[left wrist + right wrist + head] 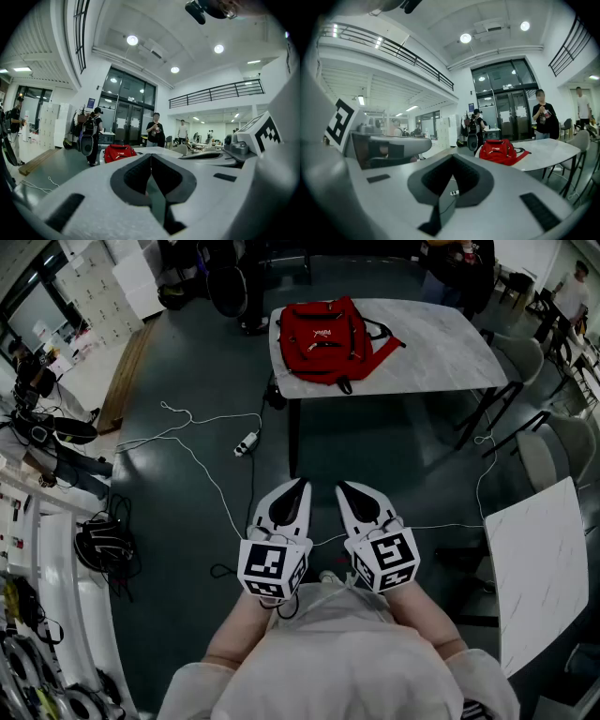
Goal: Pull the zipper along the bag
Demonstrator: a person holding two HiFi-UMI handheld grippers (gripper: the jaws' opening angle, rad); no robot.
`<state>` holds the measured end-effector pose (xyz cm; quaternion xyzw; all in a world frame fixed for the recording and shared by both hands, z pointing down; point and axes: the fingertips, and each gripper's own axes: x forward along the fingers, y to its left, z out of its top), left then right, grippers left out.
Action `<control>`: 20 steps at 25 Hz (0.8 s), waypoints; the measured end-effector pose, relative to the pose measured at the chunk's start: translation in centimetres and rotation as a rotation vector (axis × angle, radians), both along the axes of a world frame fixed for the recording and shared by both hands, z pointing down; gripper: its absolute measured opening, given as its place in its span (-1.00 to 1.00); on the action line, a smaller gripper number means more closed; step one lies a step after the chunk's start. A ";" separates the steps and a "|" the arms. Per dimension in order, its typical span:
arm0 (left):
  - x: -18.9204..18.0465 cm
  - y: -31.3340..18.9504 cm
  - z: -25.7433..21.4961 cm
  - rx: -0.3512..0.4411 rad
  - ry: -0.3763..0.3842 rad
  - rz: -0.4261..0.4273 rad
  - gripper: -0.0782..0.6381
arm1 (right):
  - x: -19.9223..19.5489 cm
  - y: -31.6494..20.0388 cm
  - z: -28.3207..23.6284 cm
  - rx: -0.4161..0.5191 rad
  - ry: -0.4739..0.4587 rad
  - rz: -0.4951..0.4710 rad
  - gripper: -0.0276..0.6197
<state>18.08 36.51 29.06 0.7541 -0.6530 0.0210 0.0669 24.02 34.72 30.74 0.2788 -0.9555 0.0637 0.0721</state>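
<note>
A red backpack [323, 338] lies on a marble table [441, 343] at the far end of the head view. It also shows small in the left gripper view as the red backpack [119, 152], and in the right gripper view as the red backpack [502, 151]. Both grippers are held close to the person's body, far short of the table and pointing toward it. My left gripper [302, 484] is shut with nothing in it, its jaws meeting at the tip [151, 157]. My right gripper [341, 487] is beside it, also shut and empty [452, 158]. The zipper is too small to make out.
Dark floor lies between me and the table, crossed by white cables [202, 465] and a power strip [247, 442]. A second white table [539, 568] and chairs [553, 442] stand at the right. Shelves with gear line the left. People stand beyond the table [154, 130].
</note>
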 end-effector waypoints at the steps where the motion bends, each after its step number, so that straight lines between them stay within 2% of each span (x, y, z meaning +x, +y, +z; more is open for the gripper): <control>1: 0.0 0.1 0.1 -0.002 0.003 0.001 -0.73 | 0.0 0.1 0.1 -0.001 0.000 0.000 -0.83; 10: 0.3 -0.4 1.1 -0.023 0.007 0.012 -0.72 | 0.0 -0.2 0.7 -0.010 -0.006 -0.001 -0.83; 15: 0.3 -0.8 1.7 -0.044 0.012 0.010 -0.72 | 0.2 -1.0 1.0 -0.068 -0.053 0.016 -0.83; 20: -0.5 -1.8 2.3 -0.072 0.018 0.005 -0.72 | -0.3 -2.2 2.0 -0.119 -0.051 0.019 -0.83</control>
